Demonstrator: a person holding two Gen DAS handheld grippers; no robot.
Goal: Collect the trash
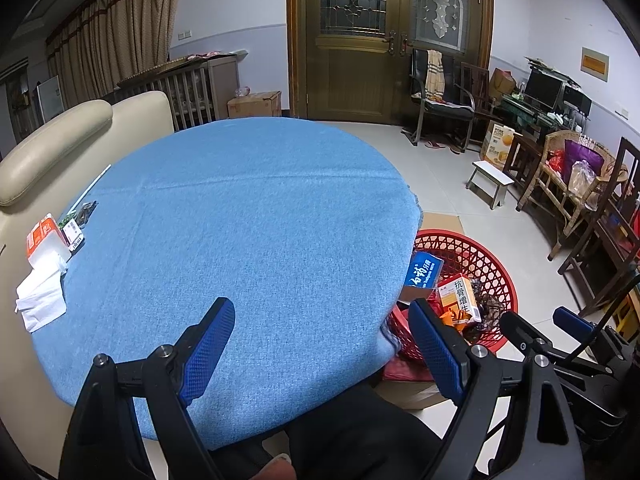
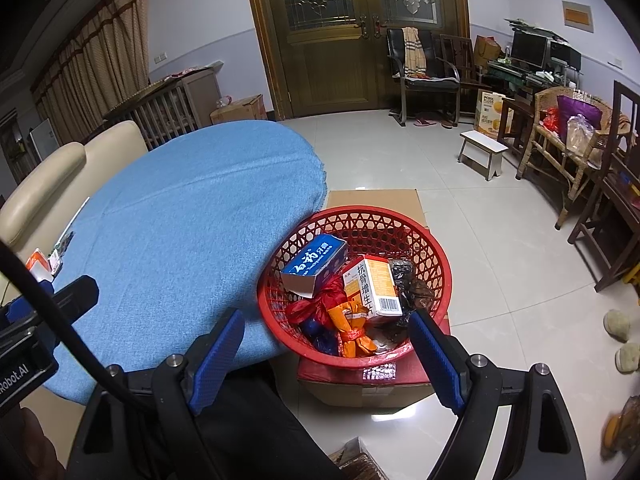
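A red mesh basket (image 2: pixel 432 252) stands on a cardboard box beside the round blue table (image 2: pixel 180 220). It holds a blue toothpaste box (image 2: pixel 314 266), a white-and-orange medicine box (image 2: pixel 374 284), red and orange wrappers (image 2: pixel 352 326) and dark wrappers. The basket also shows in the left wrist view (image 1: pixel 484 256). My left gripper (image 1: pixel 322 338) is open and empty over the table's near edge. My right gripper (image 2: pixel 326 350) is open and empty, just in front of the basket. White tissues (image 1: pixel 42 290) and an orange pack (image 1: pixel 42 234) lie at the table's (image 1: pixel 248 220) left edge.
A small card box (image 1: pixel 73 234), a dark packet and a white straw (image 1: pixel 92 188) lie by the tissues. A cream sofa (image 1: pixel 52 140) lies behind the table. A white stool (image 2: pixel 482 152), chairs and a desk stand on the right. Slippers (image 2: pixel 620 336) lie on the tiled floor.
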